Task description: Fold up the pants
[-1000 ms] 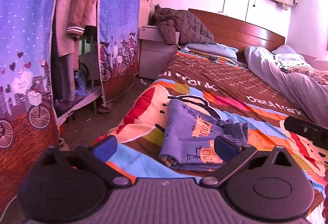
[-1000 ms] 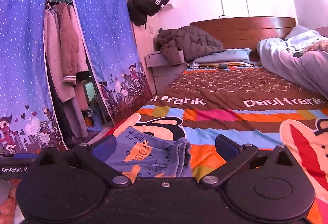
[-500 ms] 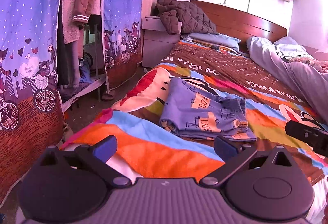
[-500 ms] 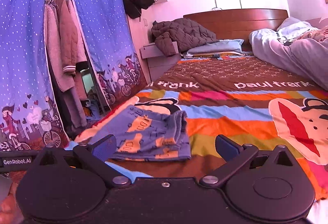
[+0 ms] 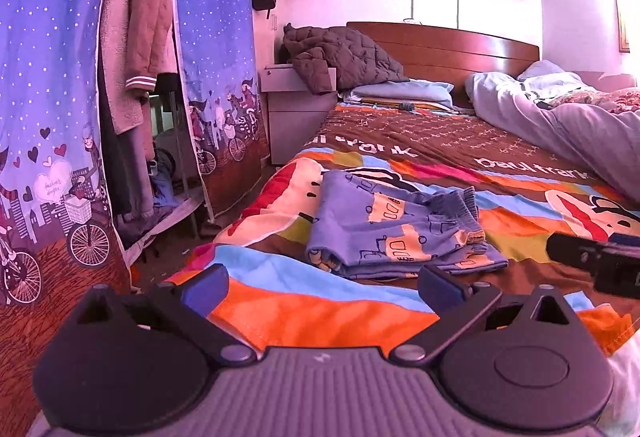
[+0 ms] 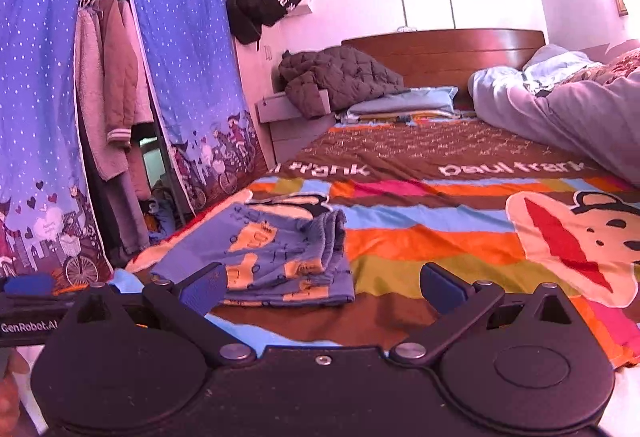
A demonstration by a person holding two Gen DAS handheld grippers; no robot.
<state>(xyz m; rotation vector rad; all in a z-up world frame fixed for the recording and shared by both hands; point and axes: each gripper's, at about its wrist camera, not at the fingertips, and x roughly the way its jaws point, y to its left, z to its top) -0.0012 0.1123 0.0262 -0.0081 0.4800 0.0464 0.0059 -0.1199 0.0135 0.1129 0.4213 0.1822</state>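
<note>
Your left tongs (image 5: 324,287) are spread wide apart w/ nothing in them. Same for your right tongs (image 6: 325,285): wide apart, empty. The blue pants (image 5: 394,233) lie folded in a small pile on the bed (image 5: 304,311), near its front edge. From the left cam they sit at 12 o'clock, just past the tips. From the right cam they're at 11 o'clock (image 6: 276,257), by the left tip. Neither tongs touch them.

This is a bedroom in a home. There is a big bed (image 5: 460,157) with a wooden headboard (image 5: 448,45), a pillow (image 5: 404,93), and coats (image 5: 136,37) hanging behind a blue curtain (image 5: 216,37).
</note>
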